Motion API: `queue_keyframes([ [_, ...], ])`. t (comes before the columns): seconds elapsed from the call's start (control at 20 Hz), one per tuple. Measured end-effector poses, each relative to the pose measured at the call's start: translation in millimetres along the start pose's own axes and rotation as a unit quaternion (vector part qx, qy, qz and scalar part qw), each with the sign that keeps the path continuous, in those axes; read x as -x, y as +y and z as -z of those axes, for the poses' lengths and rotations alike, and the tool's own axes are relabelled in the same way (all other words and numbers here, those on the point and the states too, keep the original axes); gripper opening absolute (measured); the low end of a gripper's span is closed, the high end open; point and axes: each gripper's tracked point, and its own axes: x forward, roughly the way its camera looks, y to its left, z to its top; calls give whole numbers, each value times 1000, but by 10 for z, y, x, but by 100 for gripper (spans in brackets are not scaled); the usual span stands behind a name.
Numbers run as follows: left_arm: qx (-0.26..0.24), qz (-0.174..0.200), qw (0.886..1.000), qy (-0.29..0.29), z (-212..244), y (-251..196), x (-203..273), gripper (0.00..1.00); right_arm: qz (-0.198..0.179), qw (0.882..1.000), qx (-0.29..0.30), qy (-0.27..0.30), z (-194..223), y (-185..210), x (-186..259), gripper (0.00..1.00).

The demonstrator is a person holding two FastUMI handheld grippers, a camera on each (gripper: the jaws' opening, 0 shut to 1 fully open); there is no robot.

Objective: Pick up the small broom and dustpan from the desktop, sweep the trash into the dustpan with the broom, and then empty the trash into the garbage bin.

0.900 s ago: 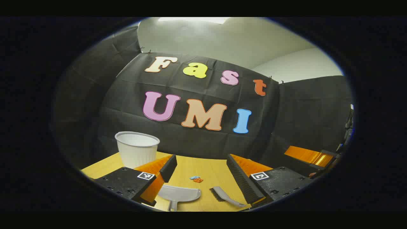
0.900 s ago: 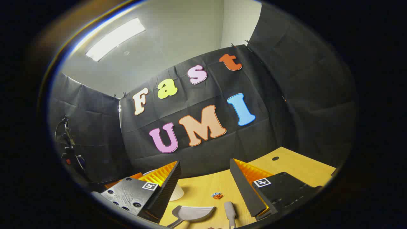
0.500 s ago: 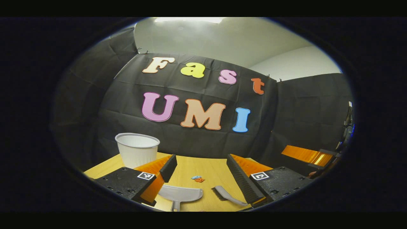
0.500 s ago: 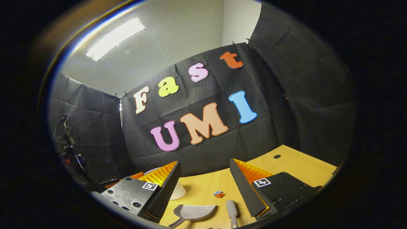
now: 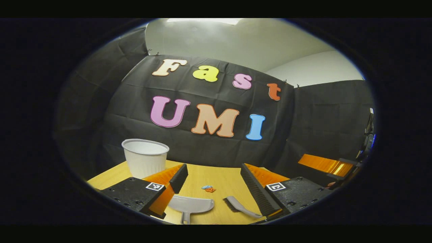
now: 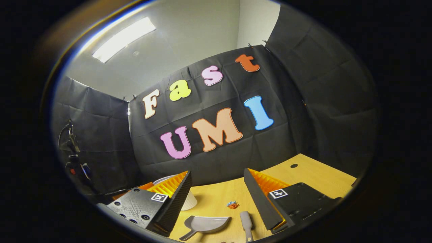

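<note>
In the left gripper view, the left claw reaches forward above a light wooden table, its two fingers spread wide apart with nothing between them. On the table just beyond the fingers lies a grey dustpan, its scoop facing away and its handle pointing toward the near edge. Just to its right lies a small grey broom, bristles at the left end, apart from the dustpan. A little farther off, between the two, sits a small heap of blue and orange trash. At the far left of the table stands a white ribbed bin, upright and open at the top. At the far right edge, part of the other claw shows. In the right gripper view, the right claw is likewise wide open and holds nothing, hovering over the same table. The dustpan lies near the left finger, the broom just right of it, and the trash a little beyond. The bin is mostly hidden behind the left finger.
</note>
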Motion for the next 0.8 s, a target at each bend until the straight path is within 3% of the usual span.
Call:
queue_keyframes([
  [0.8, 26, -20, 999, 18, 55, -7, 49, 92, 15, 1000, -1, 8, 115, -8, 41, 92],
])
